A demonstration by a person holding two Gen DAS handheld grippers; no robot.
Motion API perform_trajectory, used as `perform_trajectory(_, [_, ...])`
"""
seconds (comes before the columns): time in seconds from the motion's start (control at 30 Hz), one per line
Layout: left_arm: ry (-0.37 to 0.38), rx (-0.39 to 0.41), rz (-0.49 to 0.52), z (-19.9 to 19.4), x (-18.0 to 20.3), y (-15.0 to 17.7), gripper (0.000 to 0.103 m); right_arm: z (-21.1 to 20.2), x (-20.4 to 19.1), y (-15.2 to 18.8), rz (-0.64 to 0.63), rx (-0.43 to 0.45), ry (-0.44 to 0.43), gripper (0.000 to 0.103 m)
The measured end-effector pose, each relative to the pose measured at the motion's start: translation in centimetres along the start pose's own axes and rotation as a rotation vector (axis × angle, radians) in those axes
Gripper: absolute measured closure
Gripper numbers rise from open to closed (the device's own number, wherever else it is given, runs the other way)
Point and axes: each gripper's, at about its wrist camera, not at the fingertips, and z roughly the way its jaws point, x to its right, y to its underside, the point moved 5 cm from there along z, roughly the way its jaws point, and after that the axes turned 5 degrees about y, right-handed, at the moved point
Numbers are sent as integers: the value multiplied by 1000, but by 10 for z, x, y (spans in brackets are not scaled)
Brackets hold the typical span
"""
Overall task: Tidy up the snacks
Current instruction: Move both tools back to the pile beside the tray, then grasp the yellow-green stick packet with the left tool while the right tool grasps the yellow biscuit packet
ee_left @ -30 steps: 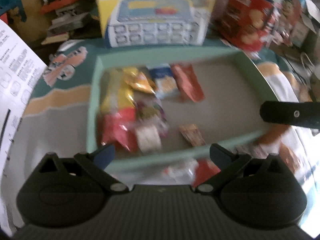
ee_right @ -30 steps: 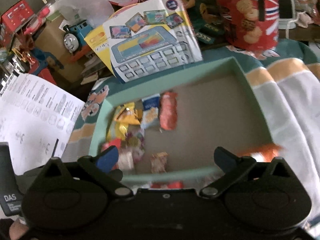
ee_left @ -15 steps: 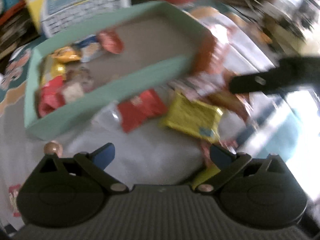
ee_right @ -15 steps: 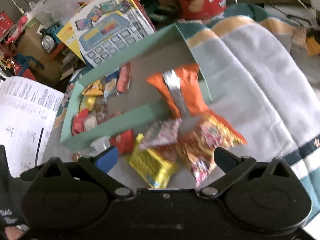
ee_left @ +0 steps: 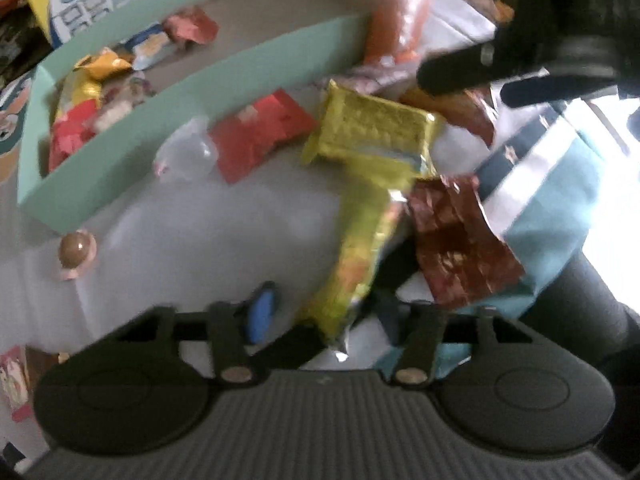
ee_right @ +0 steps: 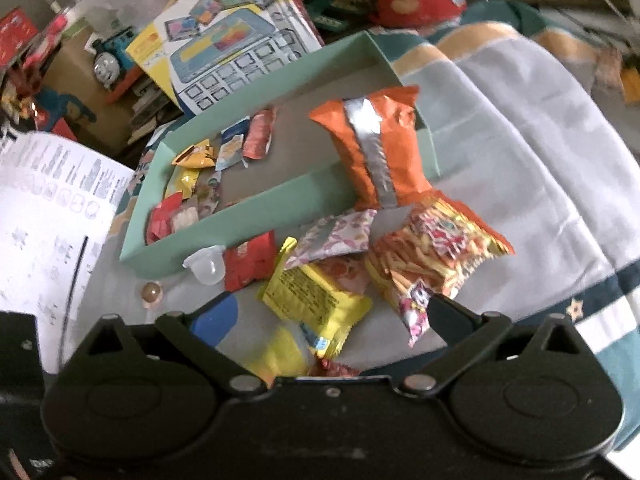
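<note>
Only the right wrist view shows the orange bag (ee_right: 376, 148) leaning on the green box (ee_right: 248, 216) wall, w/ right hand-held gripper (ee_right: 332, 316) spread, empty; left hand-held gripper (ee_left: 320, 312) narrowed around a yellow-green packet (ee_left: 356, 260).

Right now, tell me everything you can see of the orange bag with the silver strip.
The orange bag is a puffy foil-looking snack pack with a silver strip running down its middle and crimped ends. It is sealed as far as the view shows. It lies tilted over the near wall of the green box, its upper part inside the box, its lower end outside on the grey cloth, touching the noodle-print packet. Neither gripper touches it.
</note>
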Motion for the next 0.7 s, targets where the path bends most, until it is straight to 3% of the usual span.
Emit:
perform_trajectory(0.03, [-9, 7, -26, -1, -4, -2, 74, 4, -6, -1, -22, 2, 9, 13])
perform_trajectory(0.1, [-29, 18, -107, -2, -22, -3, 76, 10, -15, -1, -64, 3, 25, 26])
perform_trajectory(0.2, [-83, 37, -201, -6, -51, -1, 76, 19, -28, -1, -121, 0, 44, 30])
perform_trajectory(0.3, [-82, 52, -275, -12, -76, 6, 75, 26, -40, 1, -193, -6, 59, 30])
perform_trajectory(0.53, [-63, 80, -320, -24, -97, 19, 61, 57, -71, 14, -383, -60, 106, 30])
perform_trajectory(0.7, [-72, 80, -283, -24, -90, 23, 51, 60, -86, 29, -530, -46, 163, 43])
